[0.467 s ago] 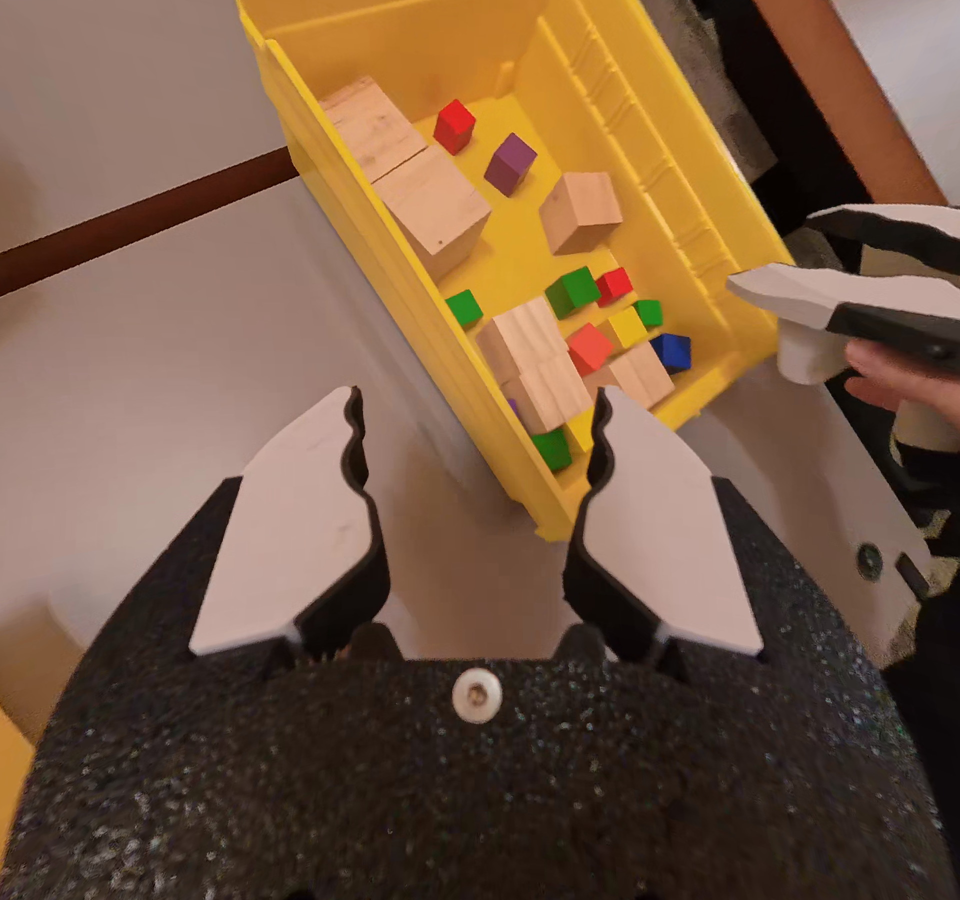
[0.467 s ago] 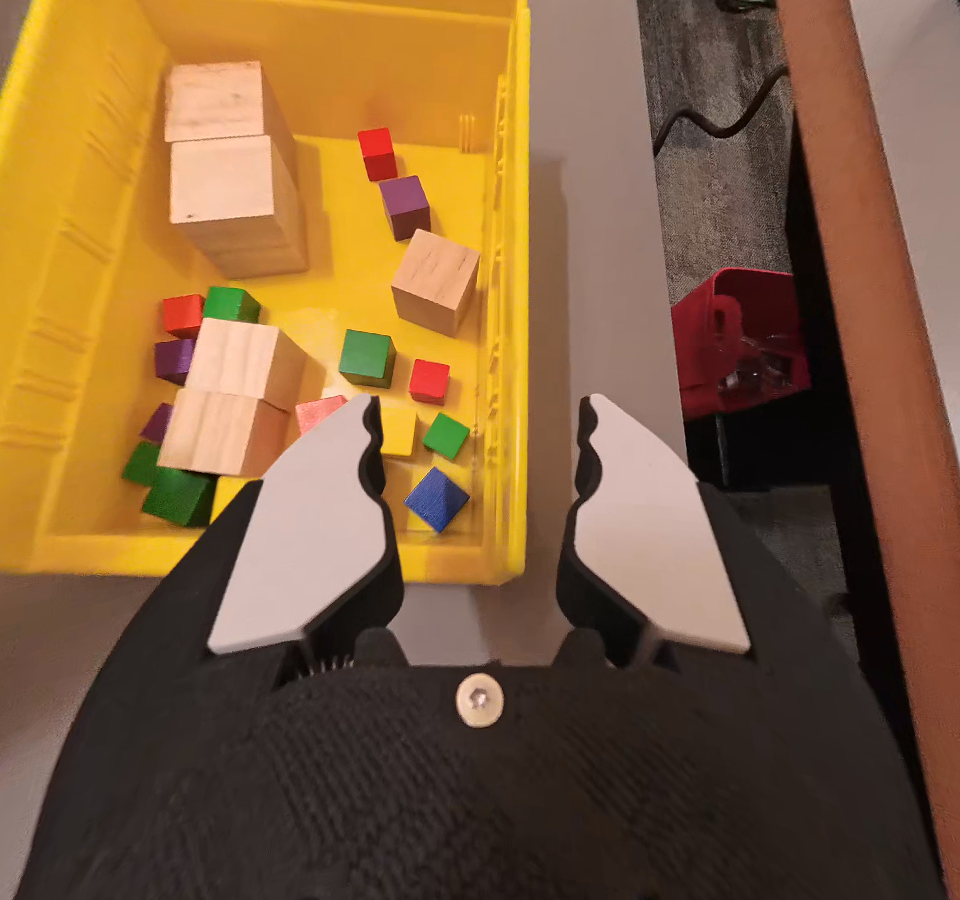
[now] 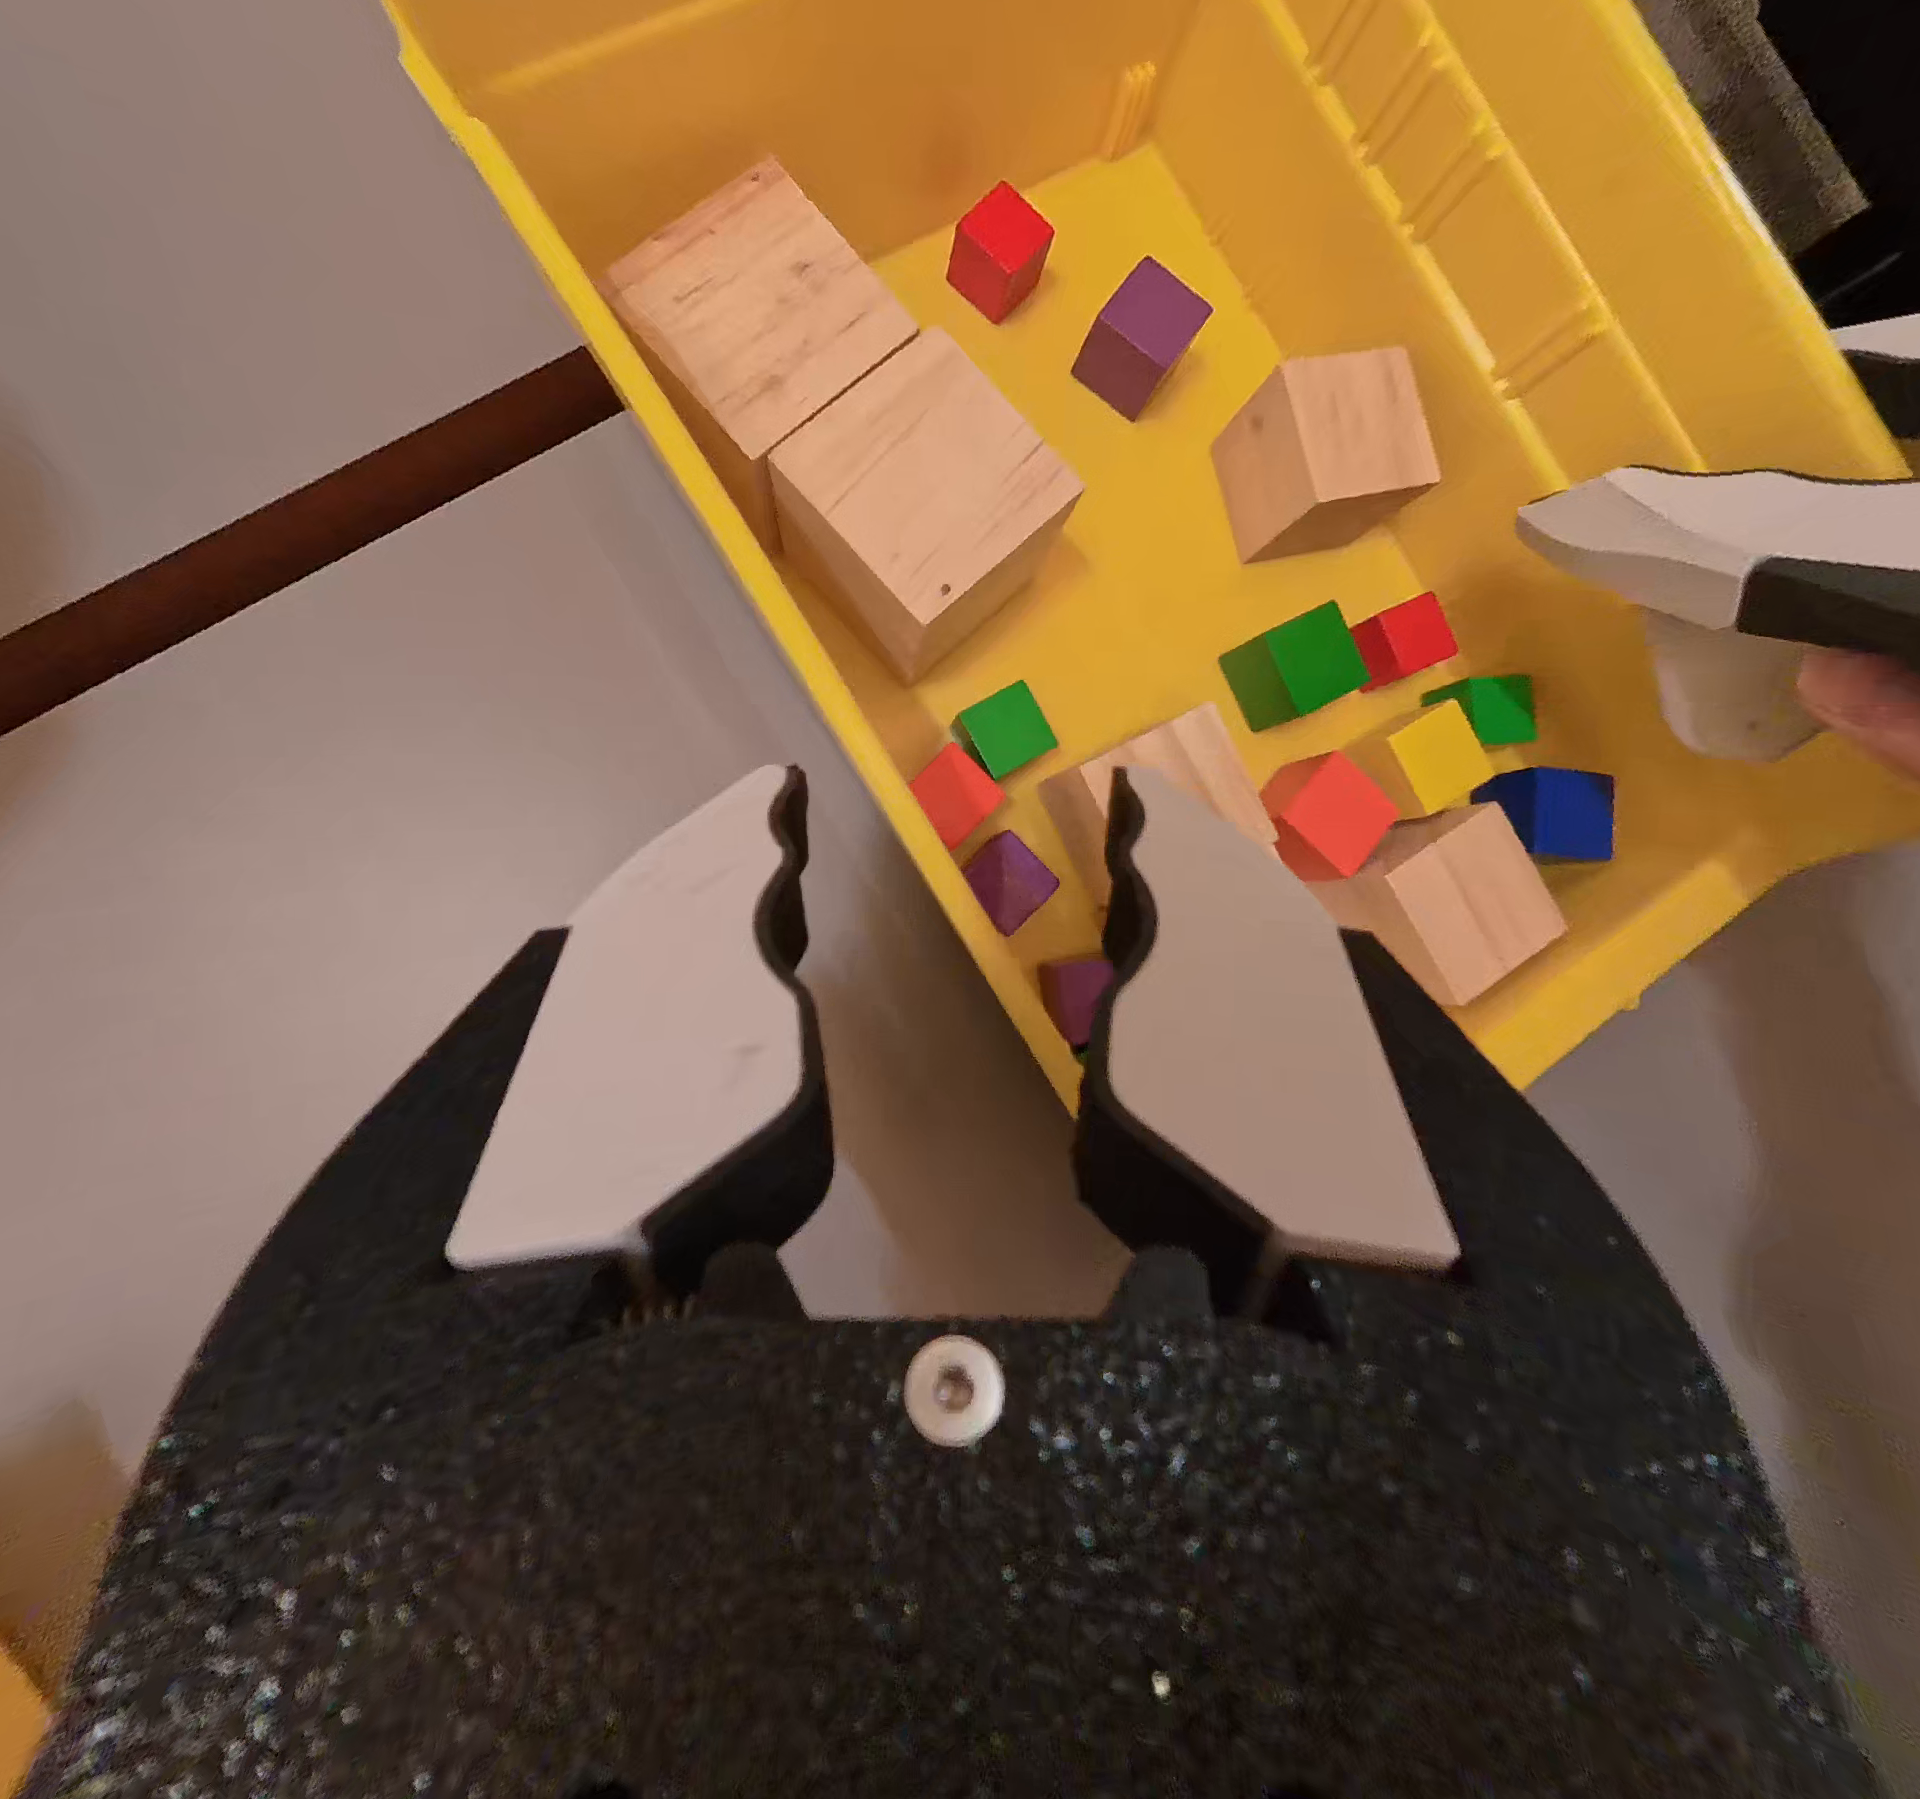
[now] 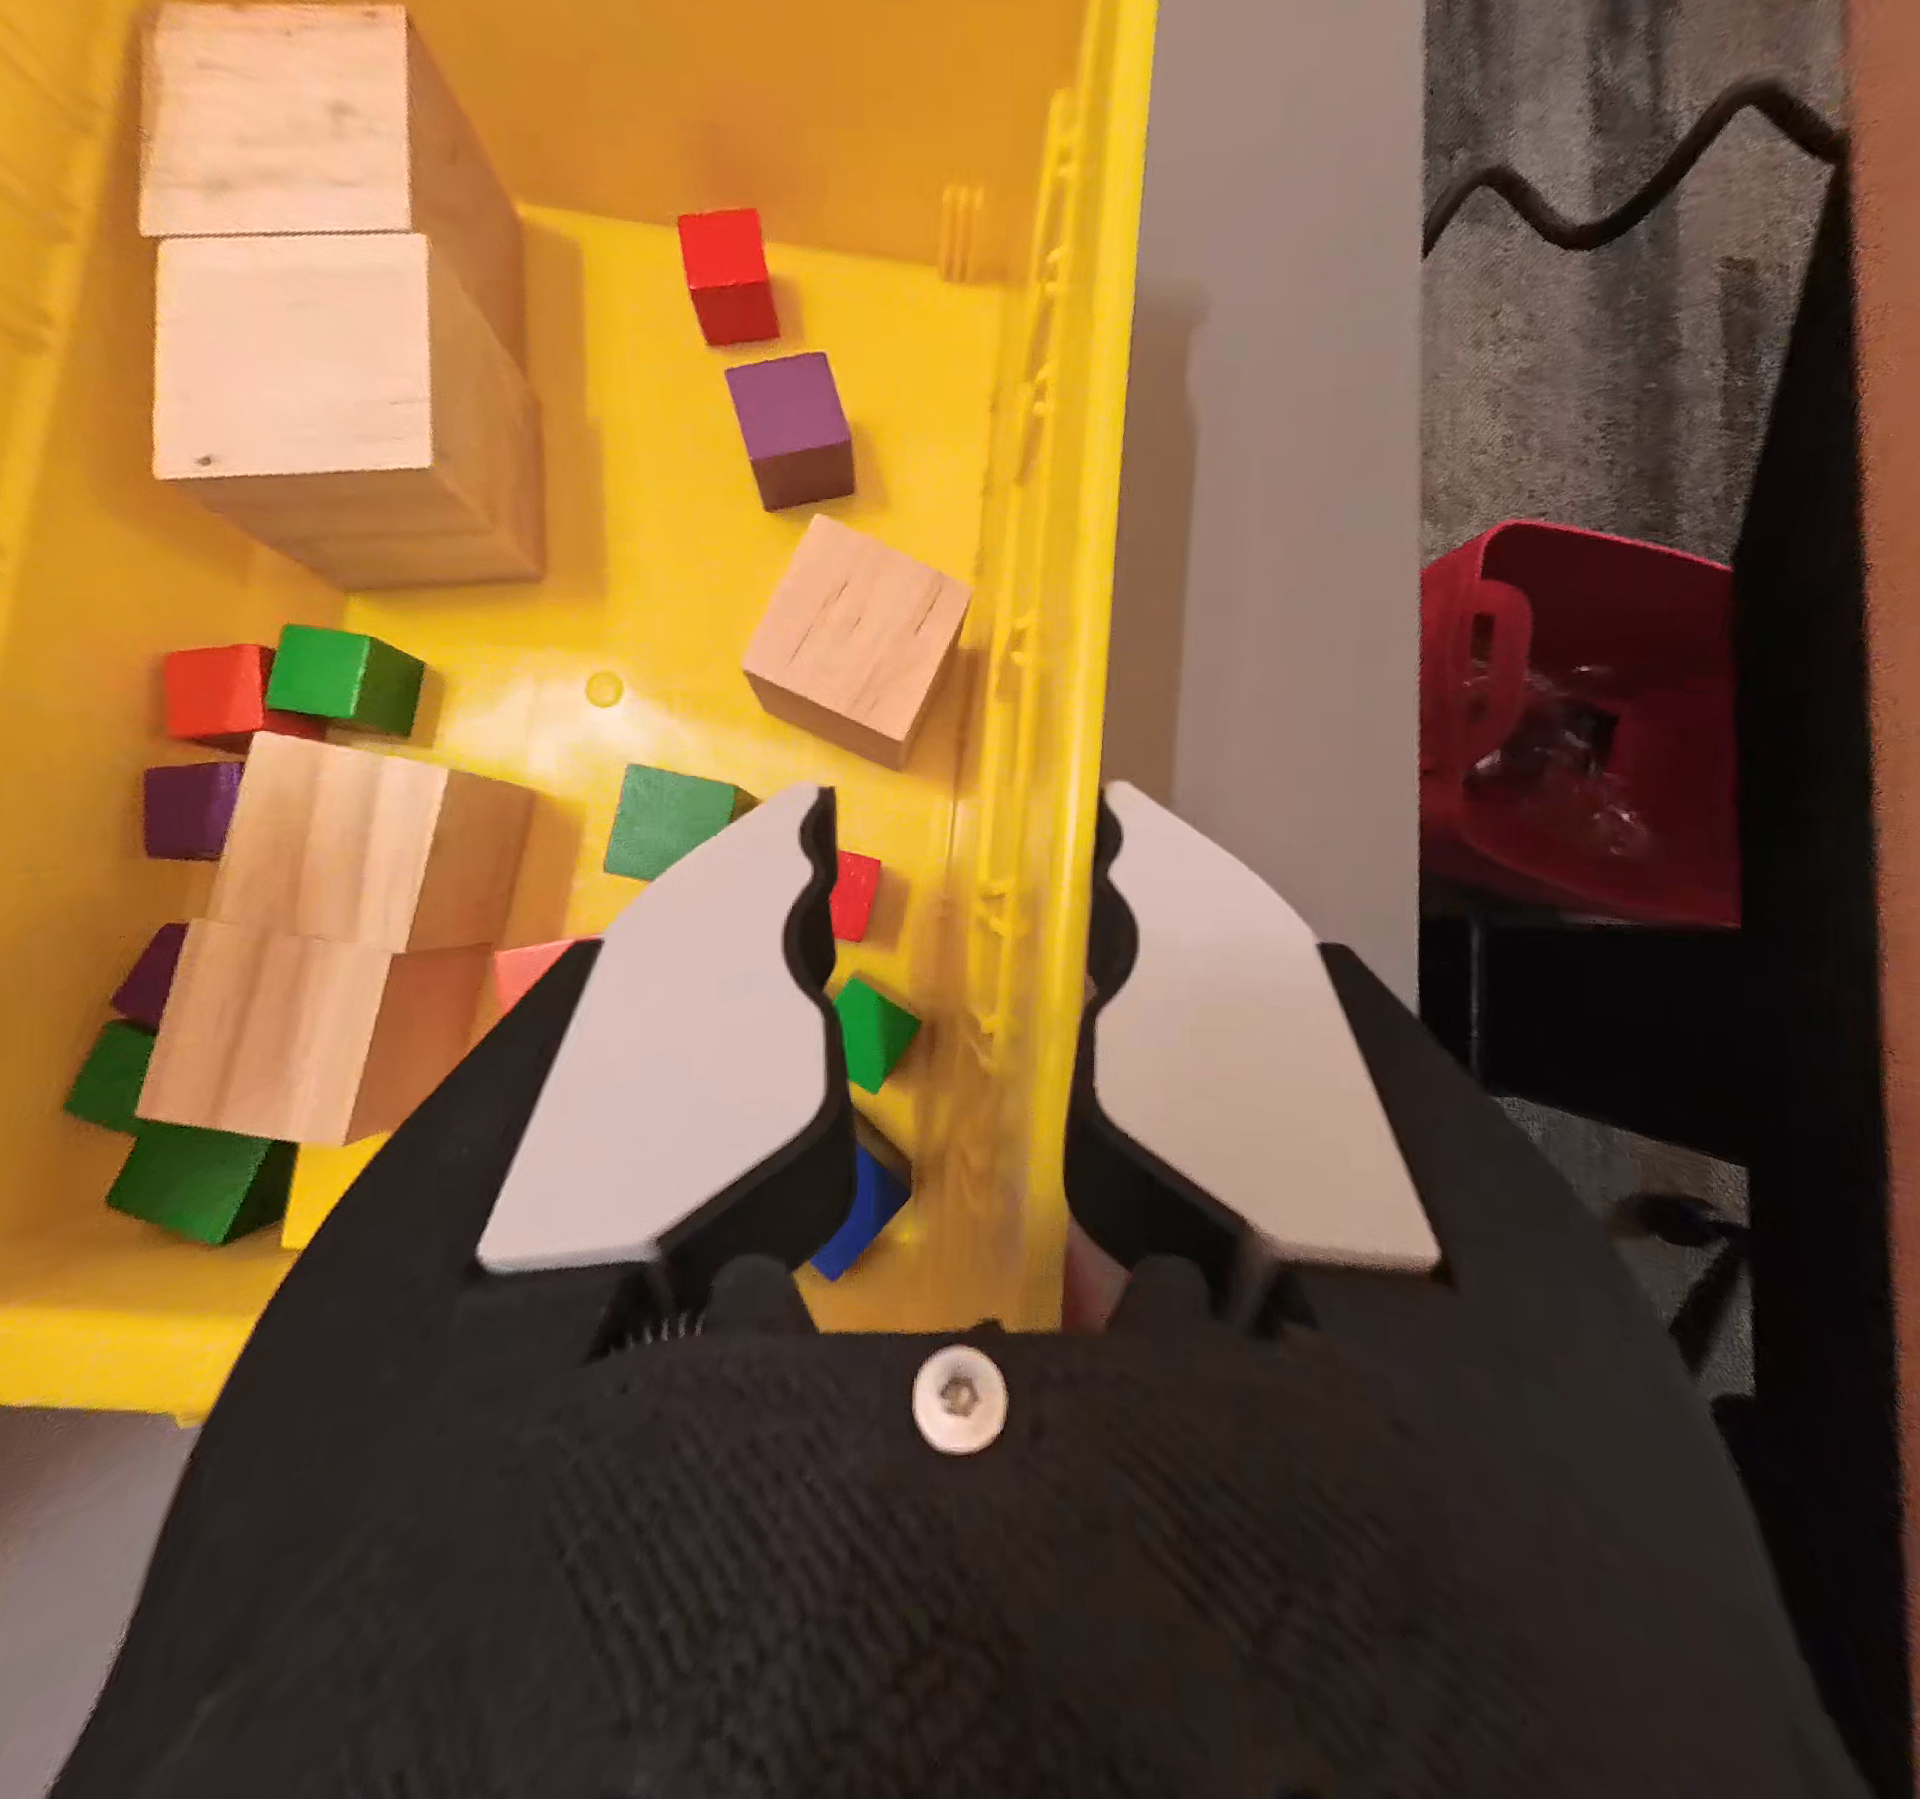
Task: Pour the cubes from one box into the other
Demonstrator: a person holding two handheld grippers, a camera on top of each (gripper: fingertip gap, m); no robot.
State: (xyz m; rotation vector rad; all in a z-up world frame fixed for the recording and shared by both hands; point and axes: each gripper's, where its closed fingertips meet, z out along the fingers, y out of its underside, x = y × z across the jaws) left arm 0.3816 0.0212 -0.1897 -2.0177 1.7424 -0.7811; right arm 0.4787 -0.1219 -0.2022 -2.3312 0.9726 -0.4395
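Observation:
A yellow box [image 3: 831,35] on the grey table holds several cubes: large bare wooden ones [image 3: 914,492] and small red, green, purple, blue and yellow ones [image 3: 997,248]. My left gripper [image 3: 953,793] is open and straddles the box's left wall near its near corner, left finger outside, right finger inside. My right gripper [image 4: 966,804] is open and straddles the right wall [image 4: 1122,295], left finger inside over the small cubes [image 4: 873,1032], right finger outside. It also shows in the left wrist view [image 3: 1714,544] at the right. No second box is clearly in view.
The grey table [image 3: 260,814] has a dark brown strip [image 3: 312,523] behind the box. A hand [image 3: 1860,710] holds the right gripper. Beyond the table's right edge are grey carpet, a black cable [image 4: 1621,191] and a red container [image 4: 1579,710].
Both grippers have moved forward onto the box, so each now has a side wall between its fingers. Both pairs of jaws have narrowed. The cubes have not moved.

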